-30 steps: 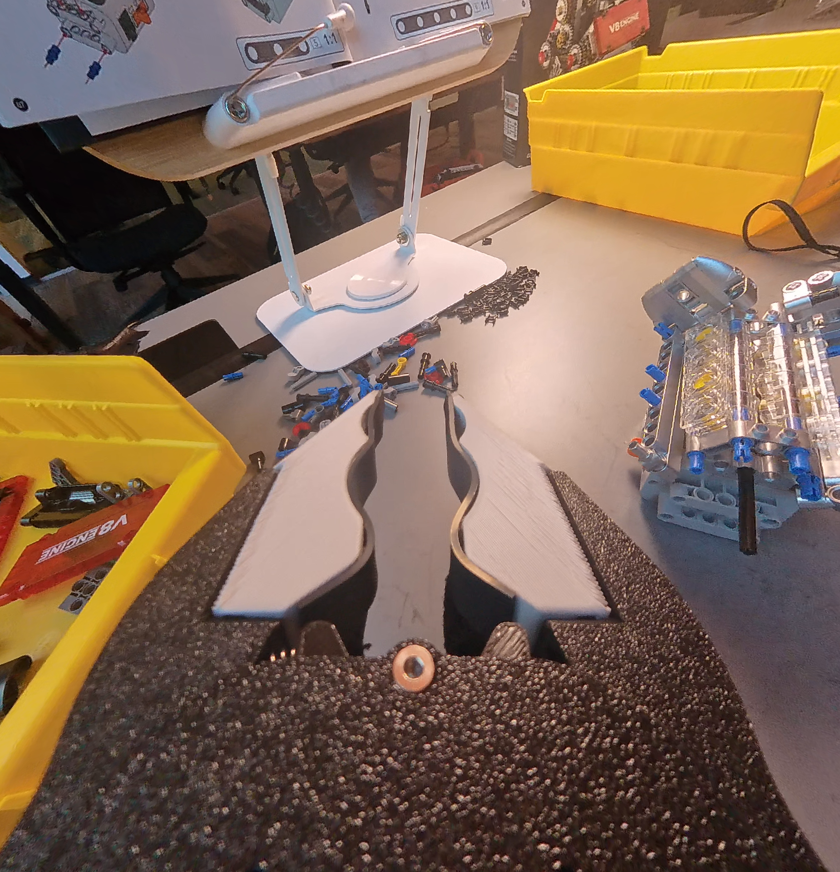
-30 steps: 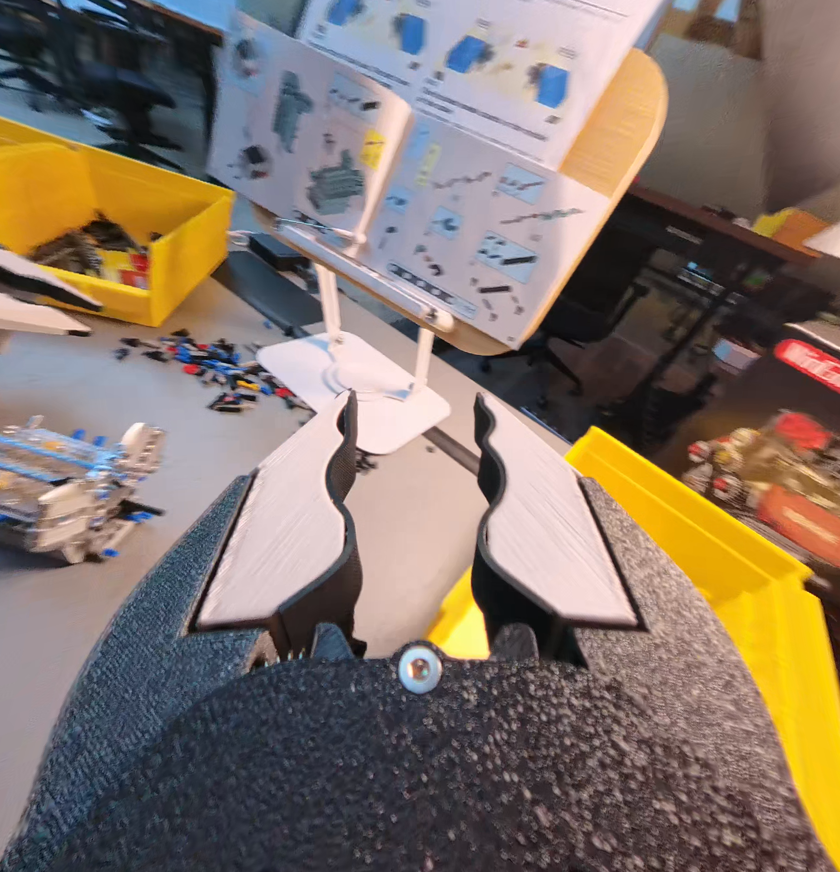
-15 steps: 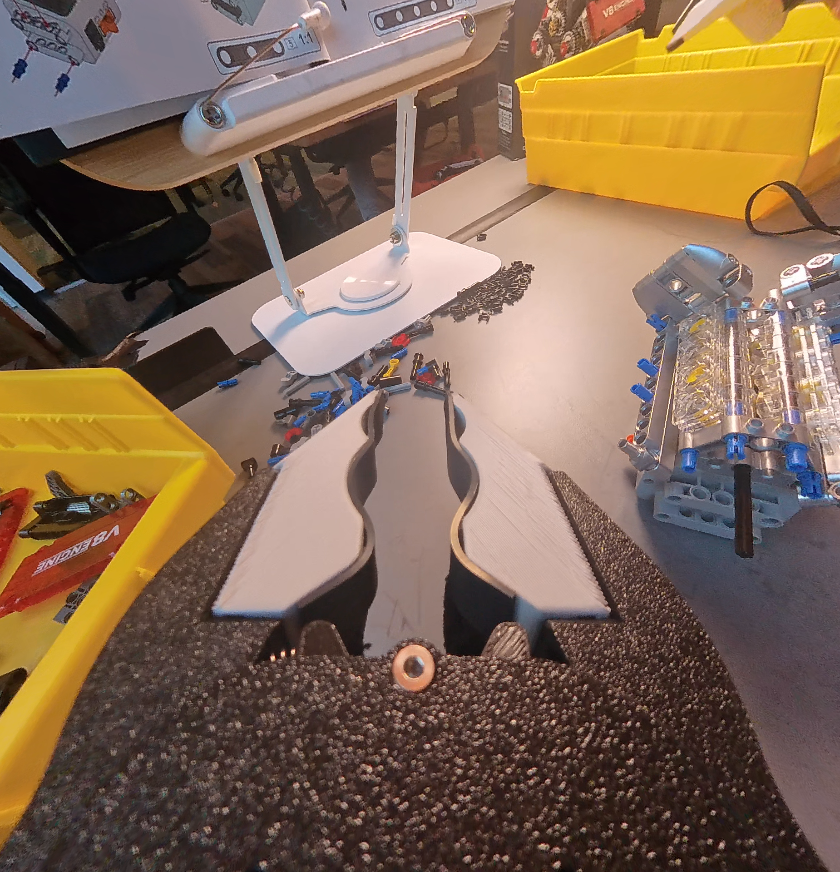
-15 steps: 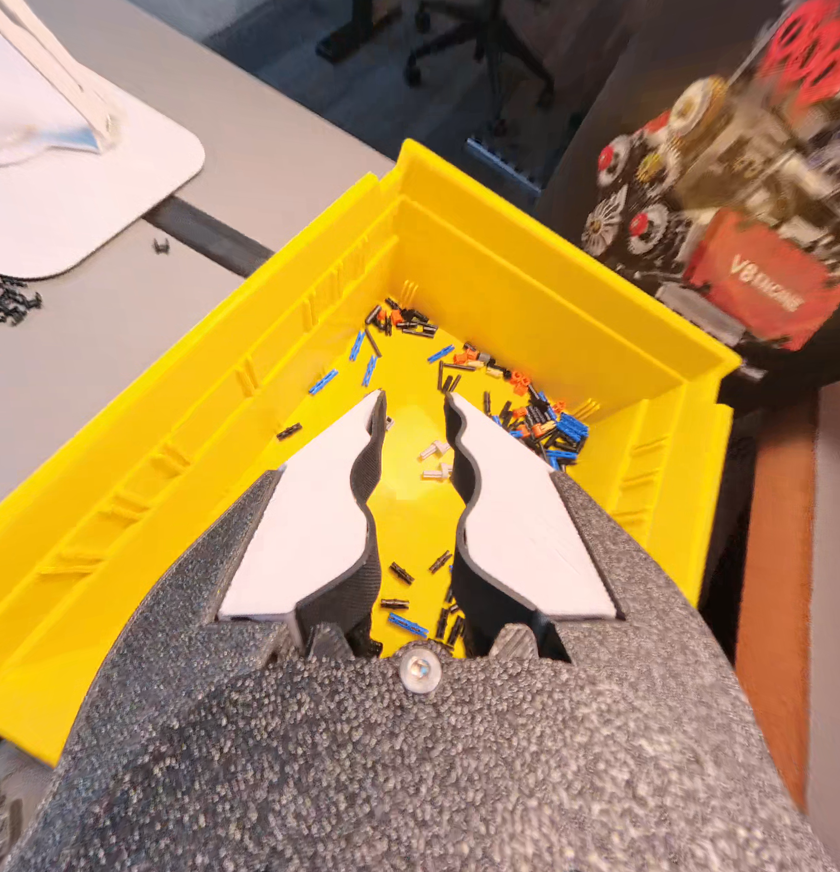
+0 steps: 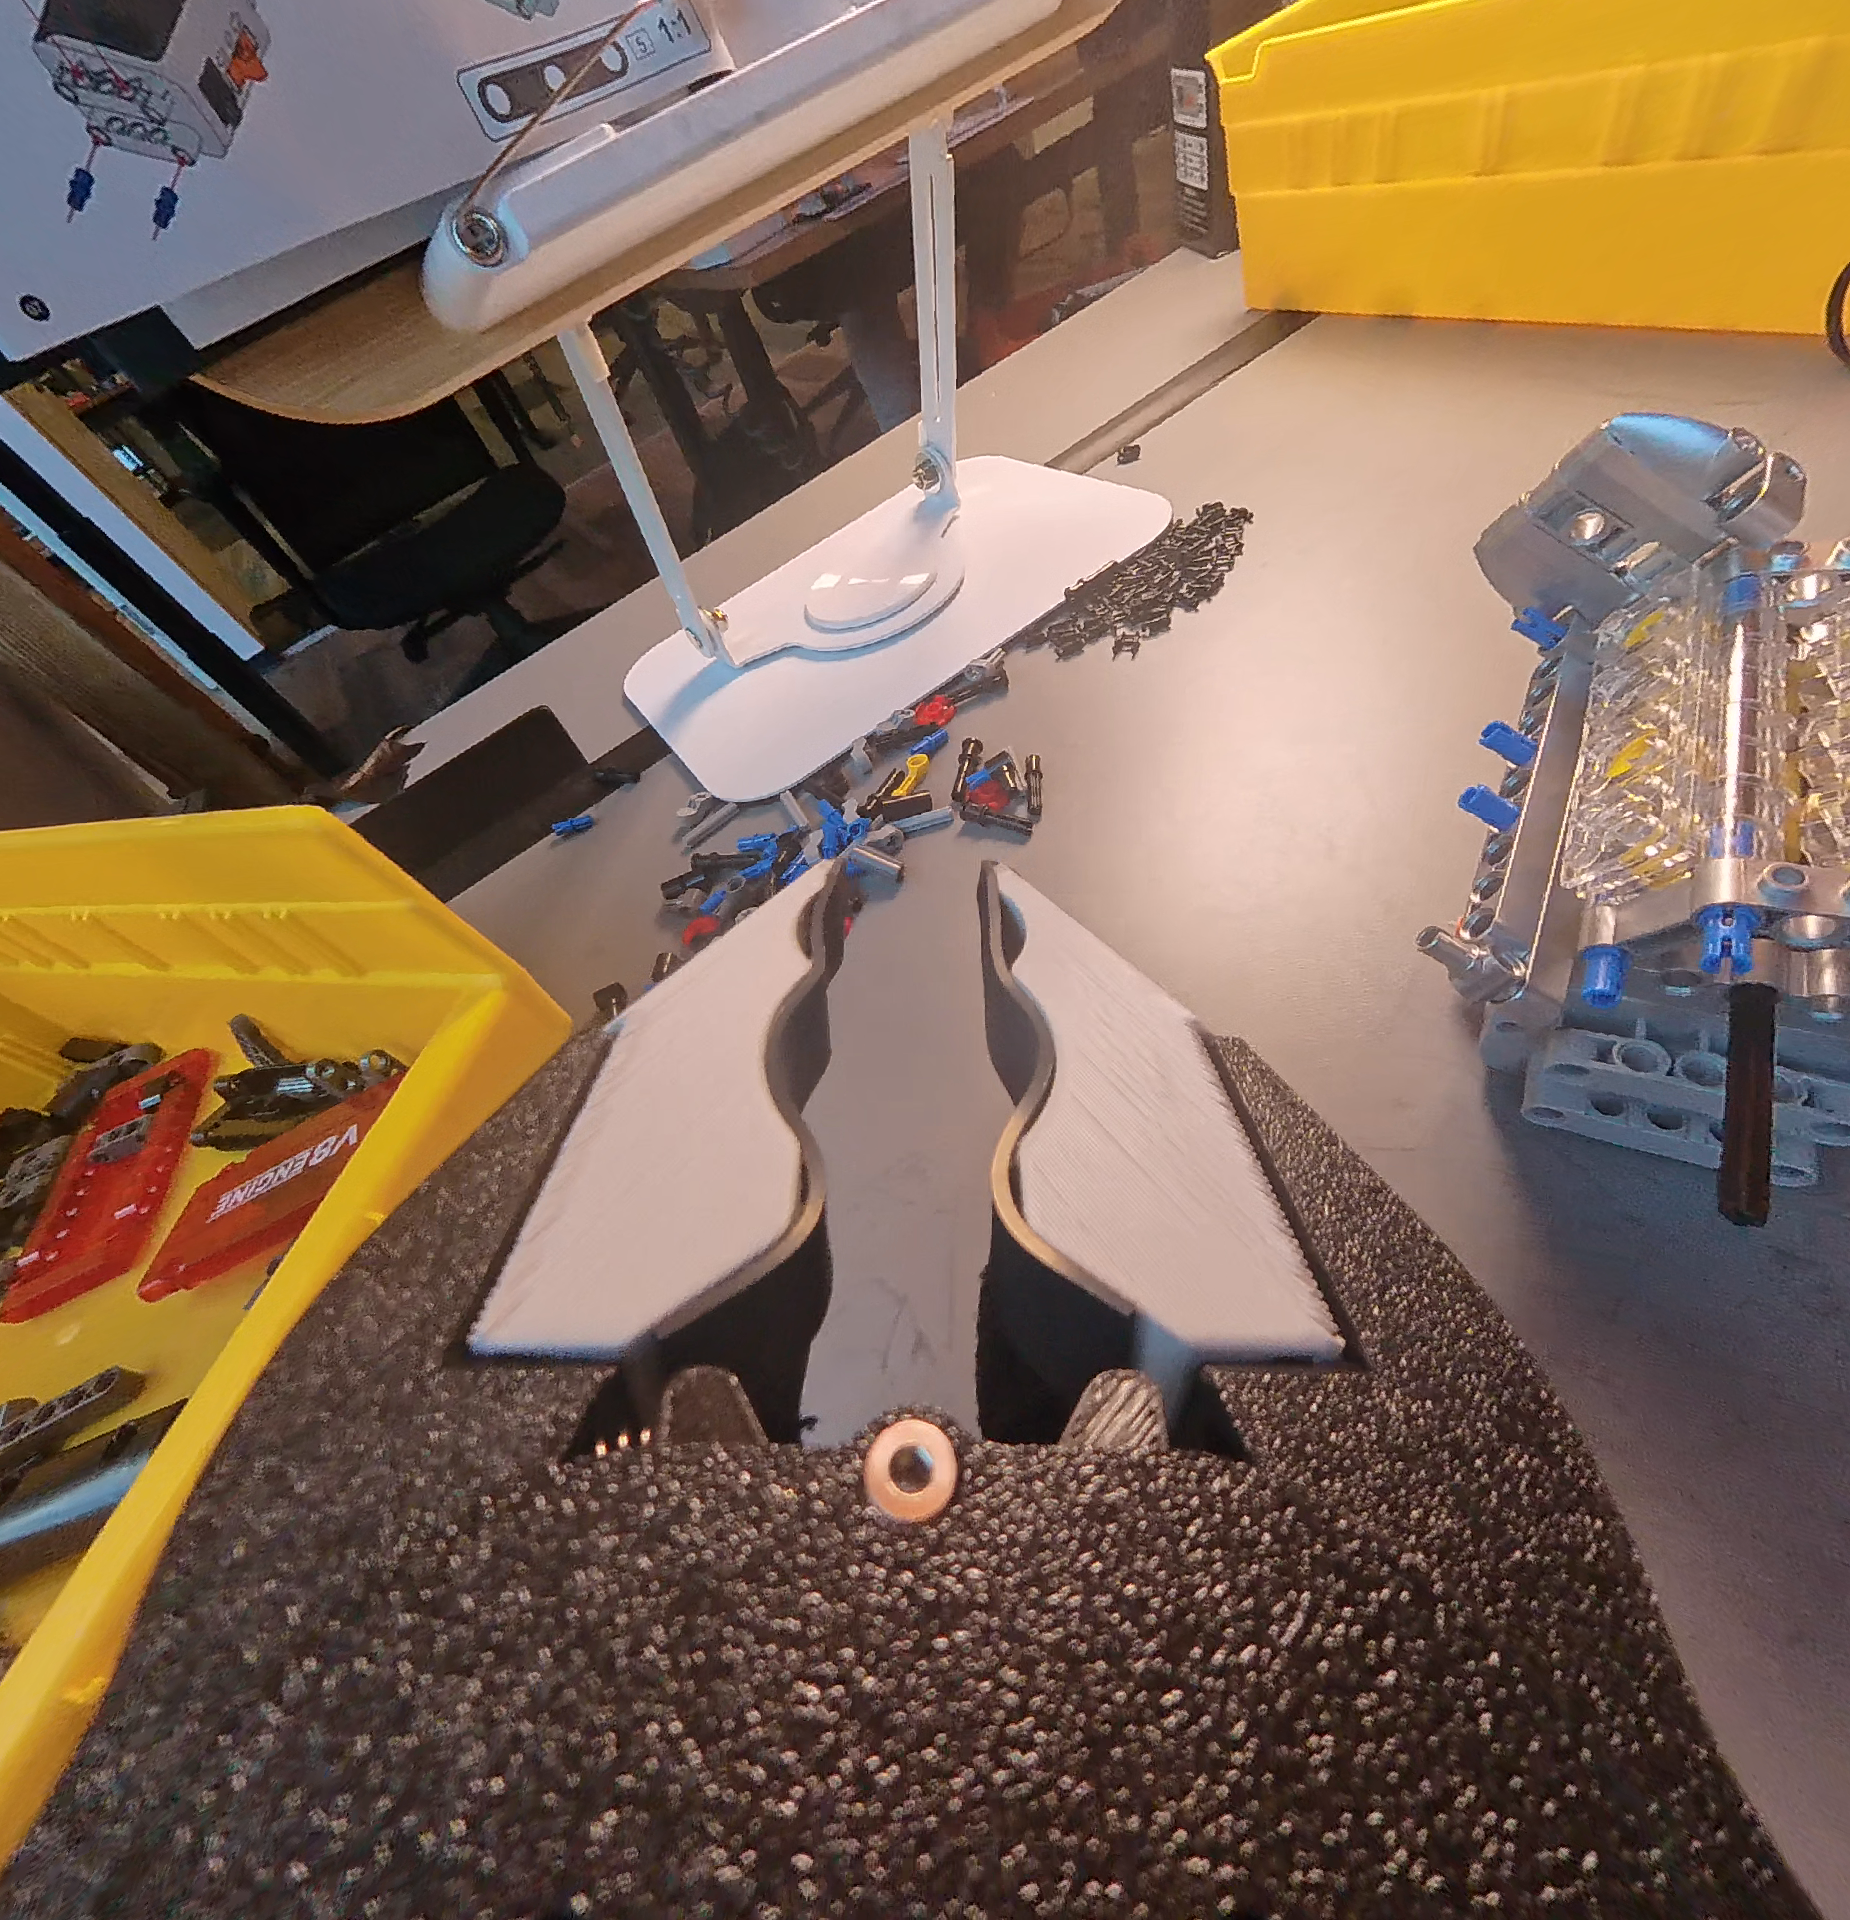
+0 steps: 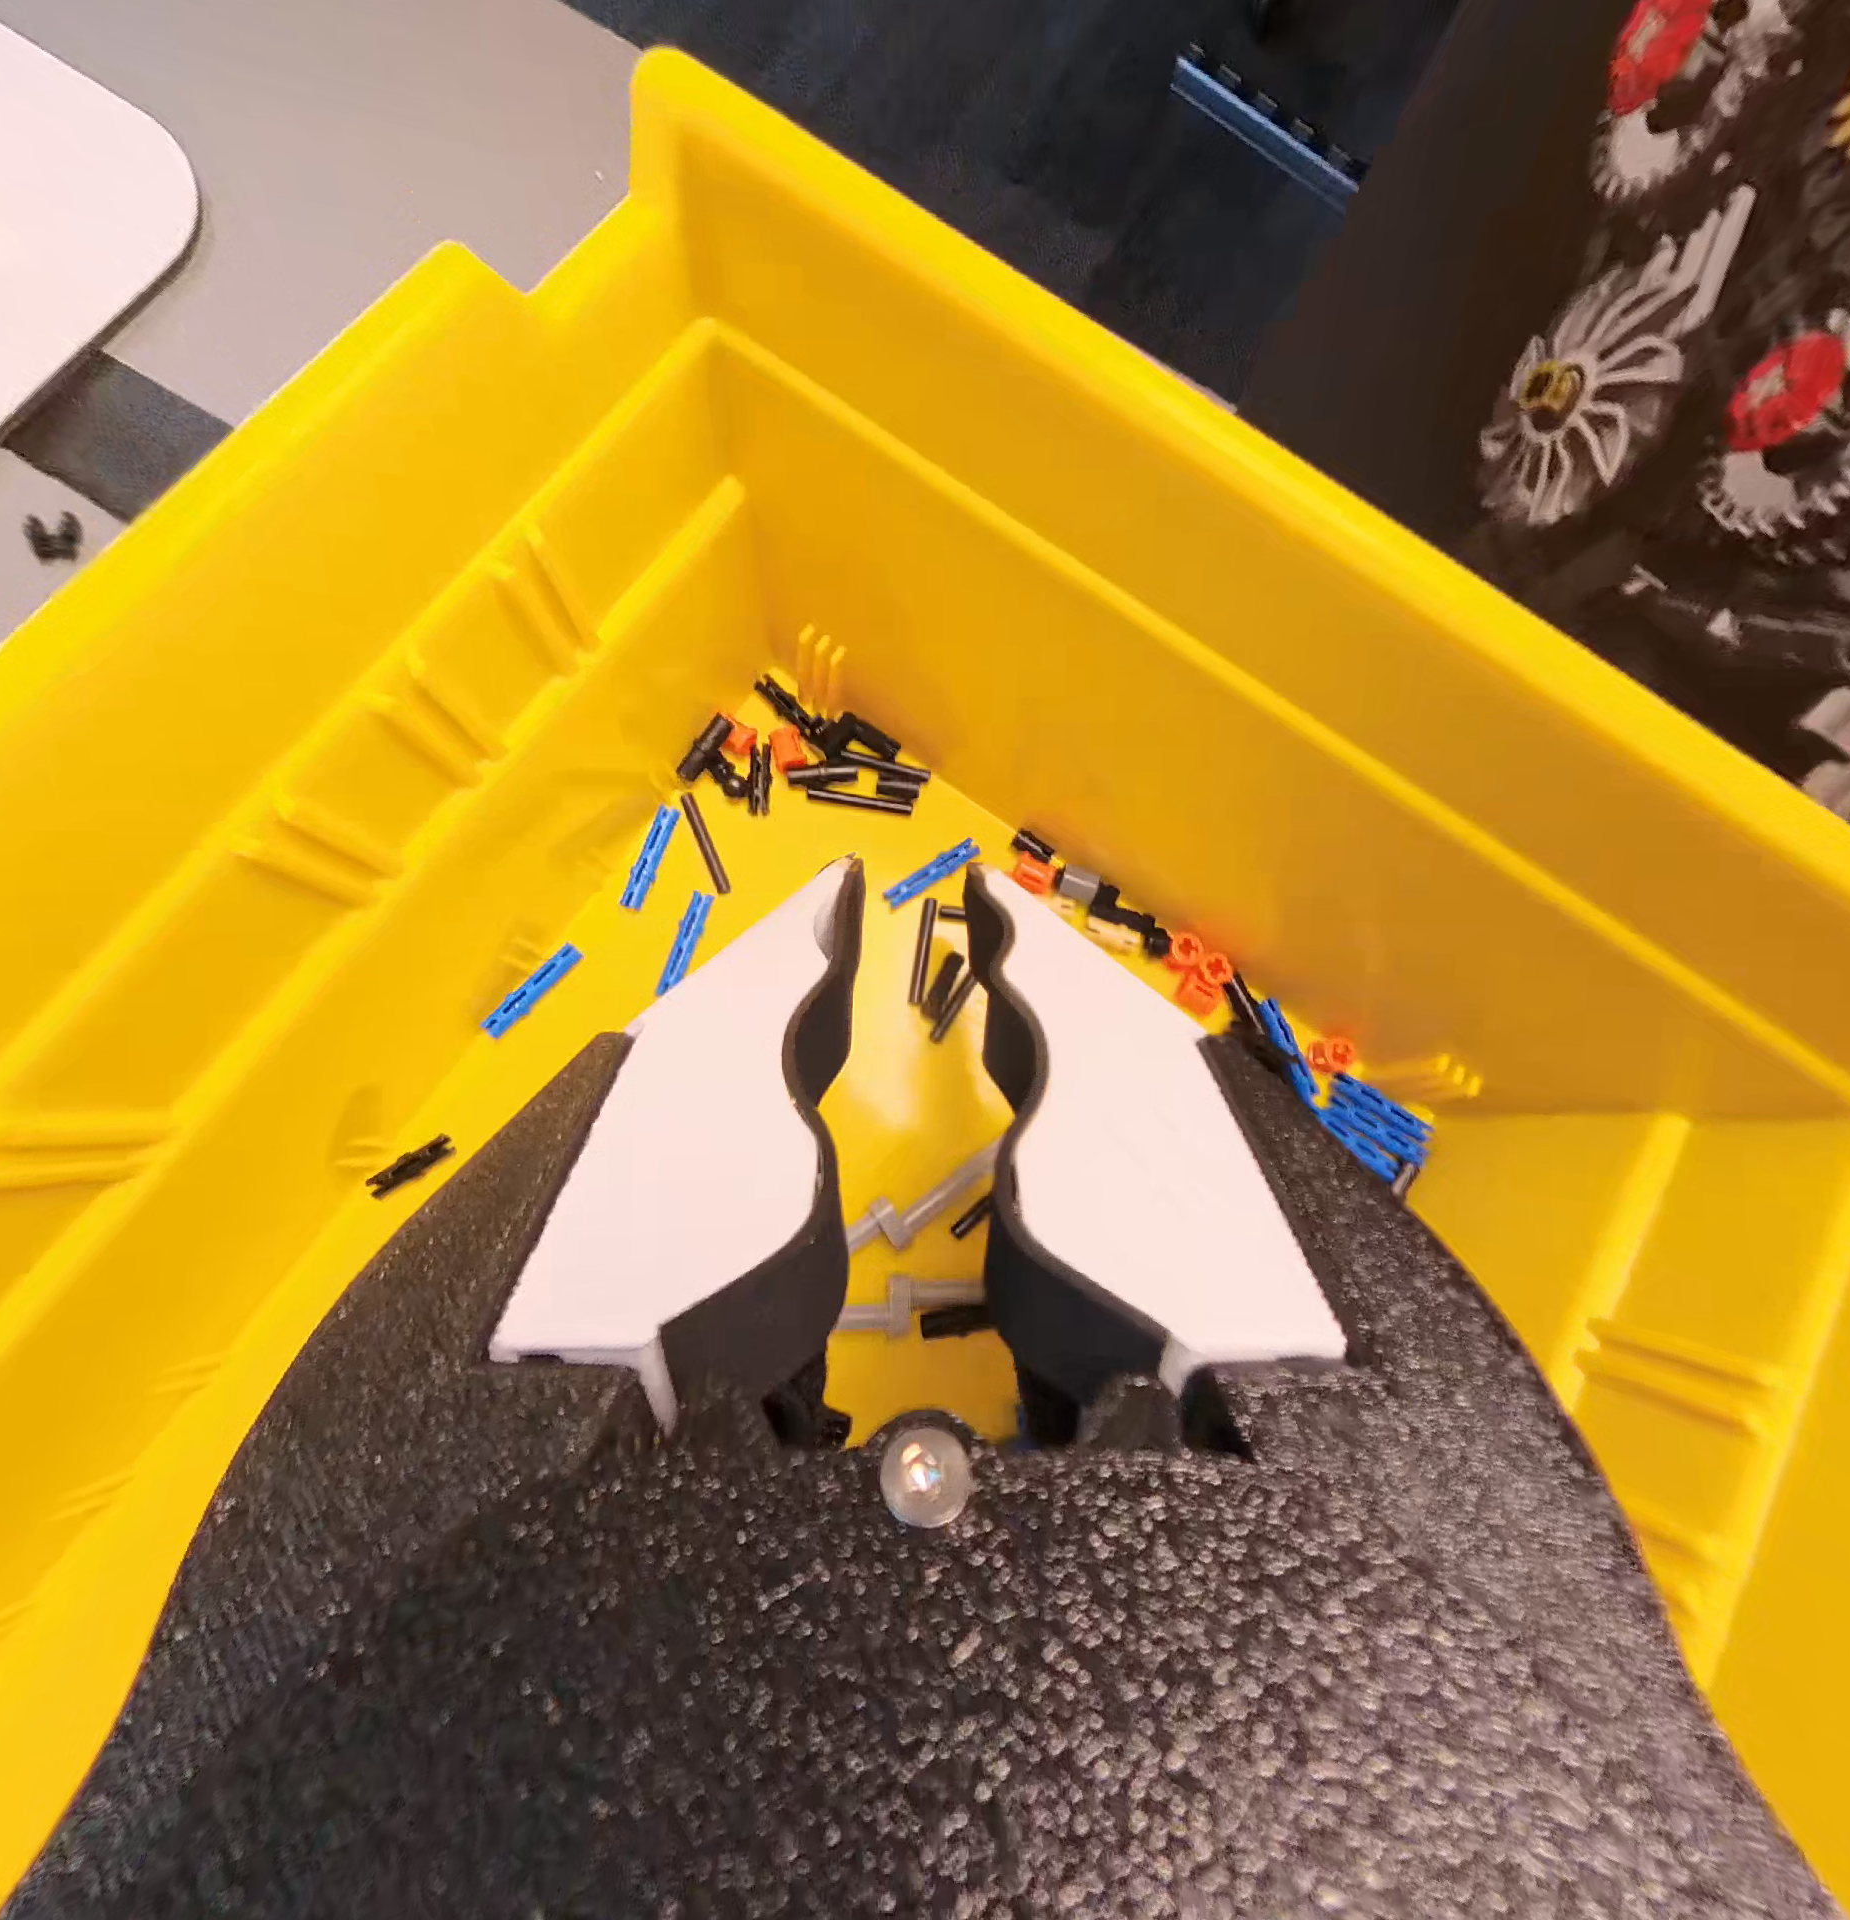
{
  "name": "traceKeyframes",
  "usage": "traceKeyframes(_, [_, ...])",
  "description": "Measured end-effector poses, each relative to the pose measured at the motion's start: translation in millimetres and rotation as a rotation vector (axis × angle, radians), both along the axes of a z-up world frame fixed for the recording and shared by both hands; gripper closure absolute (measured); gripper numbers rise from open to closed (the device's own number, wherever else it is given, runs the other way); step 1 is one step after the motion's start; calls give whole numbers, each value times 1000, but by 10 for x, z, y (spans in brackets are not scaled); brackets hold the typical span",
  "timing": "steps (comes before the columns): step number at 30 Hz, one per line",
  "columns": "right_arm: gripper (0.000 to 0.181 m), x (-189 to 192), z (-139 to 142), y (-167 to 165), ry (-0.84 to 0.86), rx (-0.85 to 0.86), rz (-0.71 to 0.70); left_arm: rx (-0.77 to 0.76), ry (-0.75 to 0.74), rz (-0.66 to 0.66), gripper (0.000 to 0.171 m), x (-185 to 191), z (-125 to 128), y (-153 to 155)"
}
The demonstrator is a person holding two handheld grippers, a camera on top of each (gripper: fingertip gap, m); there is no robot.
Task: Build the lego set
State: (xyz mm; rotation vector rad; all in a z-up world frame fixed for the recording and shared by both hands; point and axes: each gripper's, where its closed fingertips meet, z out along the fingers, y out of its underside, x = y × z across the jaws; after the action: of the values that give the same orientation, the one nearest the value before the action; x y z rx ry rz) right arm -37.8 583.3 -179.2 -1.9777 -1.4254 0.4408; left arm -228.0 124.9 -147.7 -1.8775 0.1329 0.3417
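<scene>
Pins and axles (image 6: 942, 971), small and black, lay on the floor of a yellow bin (image 6: 1160, 665) right between the spread, empty jaws of the right gripper (image 6: 908, 883), which reached down into that bin; about five loose blue pins (image 6: 651, 857) lay to its left, two grey crank pieces (image 6: 900, 1221) showed between the fingers nearer the palm, and orange bushes (image 6: 1196, 971) sat along the far wall. Over the grey table (image 5: 1264, 852) the left gripper (image 5: 905, 883) hung with jaws likewise apart and holding nothing; just ahead lay a scatter of small parts (image 5: 879, 821) against the white stand base (image 5: 900, 634); one part-built engine model (image 5: 1710, 935) stood to its right, a second yellow bin (image 5: 225, 914) with two red plates (image 5: 100, 1174) to its left.
</scene>
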Motion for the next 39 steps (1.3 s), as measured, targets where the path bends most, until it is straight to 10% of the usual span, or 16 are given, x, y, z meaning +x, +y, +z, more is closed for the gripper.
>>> traceKeyframes(39, [169, -165, -274, -149, -120, -156, 106, -98, 105, -10, 148, 57, -186, 78])
